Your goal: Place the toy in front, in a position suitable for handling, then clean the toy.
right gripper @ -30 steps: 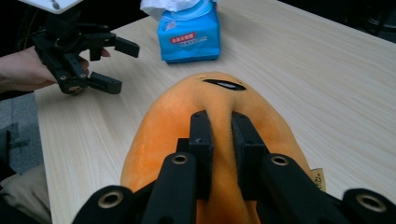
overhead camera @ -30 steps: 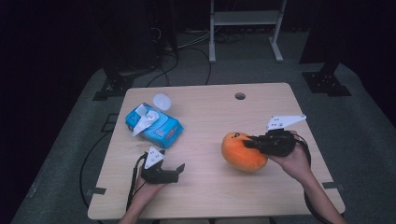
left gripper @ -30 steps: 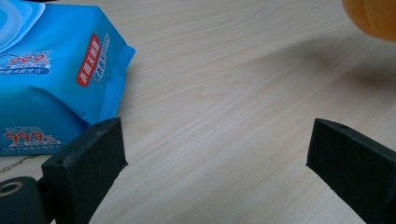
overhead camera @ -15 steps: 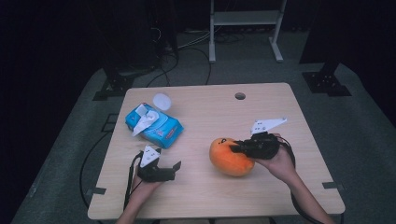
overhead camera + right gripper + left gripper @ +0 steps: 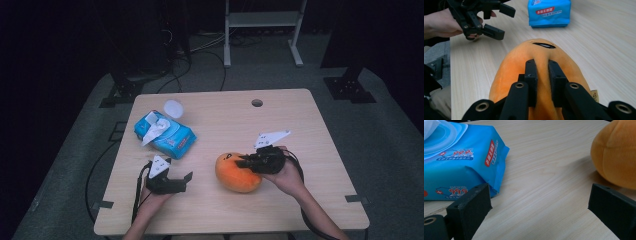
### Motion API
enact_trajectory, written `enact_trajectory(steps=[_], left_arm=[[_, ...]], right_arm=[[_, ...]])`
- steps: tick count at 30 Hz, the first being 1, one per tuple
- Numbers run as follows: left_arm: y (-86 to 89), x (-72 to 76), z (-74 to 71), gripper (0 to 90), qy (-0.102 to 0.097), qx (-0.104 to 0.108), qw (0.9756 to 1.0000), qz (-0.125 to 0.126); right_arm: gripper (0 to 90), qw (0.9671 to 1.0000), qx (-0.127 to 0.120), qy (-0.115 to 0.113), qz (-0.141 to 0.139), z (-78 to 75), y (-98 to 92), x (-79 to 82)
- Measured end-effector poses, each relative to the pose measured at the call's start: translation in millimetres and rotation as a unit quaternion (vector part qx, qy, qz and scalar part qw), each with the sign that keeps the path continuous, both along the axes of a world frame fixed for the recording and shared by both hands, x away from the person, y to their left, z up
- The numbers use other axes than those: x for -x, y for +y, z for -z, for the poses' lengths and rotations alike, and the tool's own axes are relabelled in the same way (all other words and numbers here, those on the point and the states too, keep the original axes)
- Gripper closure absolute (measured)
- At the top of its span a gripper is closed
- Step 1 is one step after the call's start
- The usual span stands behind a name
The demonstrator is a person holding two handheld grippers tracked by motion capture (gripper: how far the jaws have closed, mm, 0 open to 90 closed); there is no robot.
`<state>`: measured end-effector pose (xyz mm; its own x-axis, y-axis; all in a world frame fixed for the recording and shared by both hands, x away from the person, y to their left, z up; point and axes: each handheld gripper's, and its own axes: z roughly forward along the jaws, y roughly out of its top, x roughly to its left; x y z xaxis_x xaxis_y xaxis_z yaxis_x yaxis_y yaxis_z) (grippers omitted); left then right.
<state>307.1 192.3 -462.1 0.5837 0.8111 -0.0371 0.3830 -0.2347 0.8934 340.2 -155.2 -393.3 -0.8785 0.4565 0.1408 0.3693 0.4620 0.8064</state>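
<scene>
Right now my right gripper (image 5: 541, 82) has its jaws drawn narrow, pinching a fold of the orange plush toy (image 5: 541, 62) between the two black pads; the fabric bunches up in the slot between them. From the high view that right gripper (image 5: 246, 162) comes at the toy (image 5: 235, 175) from its right side, and the toy sits on the wooden table (image 5: 300, 120), near the middle of the front half. A dark stitched mark on the plush faces away from my right gripper's camera.

My left gripper (image 5: 186, 179) rests low over the table at the front left, jaws spread wide with nothing between them, just bare wood. Along its jaws I see the toy (image 5: 616, 152) off to one side and the blue wet-wipe pack (image 5: 461, 160) to the other, neither touching a pad.

Farther out, the wipe pack (image 5: 165, 132) lies toward the left rear of the table with a white sheet sticking out of its top, and a small white round lid (image 5: 173, 107) lies just behind it. A round hole (image 5: 257, 103) shows in the tabletop near the far edge.
</scene>
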Motion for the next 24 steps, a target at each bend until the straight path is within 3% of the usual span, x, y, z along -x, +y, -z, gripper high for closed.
enact_trajectory(steps=[3,6,10,11,12,17,18,19,20,24], left_arm=[[1.8,-0.6,-0.3,3.5,-0.002,0.001,1.0000,0.000],[2.7,-0.4,-0.6,3.6,-0.001,0.002,1.0000,-0.002],[2.7,0.0,-2.1,5.4,-0.001,0.005,1.0000,0.008],[2.6,0.0,-2.6,5.4,-0.001,0.006,0.9999,0.009],[2.5,0.0,-3.3,5.4,-0.002,0.011,0.9999,0.011],[4.8,-0.4,-6.2,5.4,-0.006,0.009,0.9999,0.010],[4.8,-0.4,-6.2,5.4,-0.006,0.009,0.9999,0.010],[6.3,-0.9,-8.2,5.4,-0.009,0.007,0.9999,0.006],[6.3,-0.9,-8.2,5.4,-0.009,0.007,0.9999,0.006],[13.4,-6.1,-16.5,5.4,-0.023,0.006,0.9997,-0.003]], right_arm=[[78.0,0.9999,0.013,-0.004,-0.008,8.4,9.9,1.8],[75.9,0.9999,0.009,-0.010,-0.009,9.7,12.0,3.7],[67.7,0.9997,0.007,0.001,-0.022,10.8,12.5,5.2],[57.6,0.9997,0.002,0.001,-0.025,10.6,11.7,7.8],[57.6,0.9997,0.002,0.001,-0.025,10.6,11.7,7.8],[42.4,0.9993,-0.036,-0.001,-0.006,0.6,-8.3,13.2],[42.4,0.9993,-0.036,-0.001,-0.006,0.6,-8.3,13.2],[40.2,0.9986,-0.052,-0.002,0.001,-2.1,-21.5,16.2],[40.2,0.9986,-0.052,-0.002,0.001,-2.1,-21.5,16.2],[38.4,0.9967,-0.079,0.003,0.020,-2.6,-53.0,24.1]])
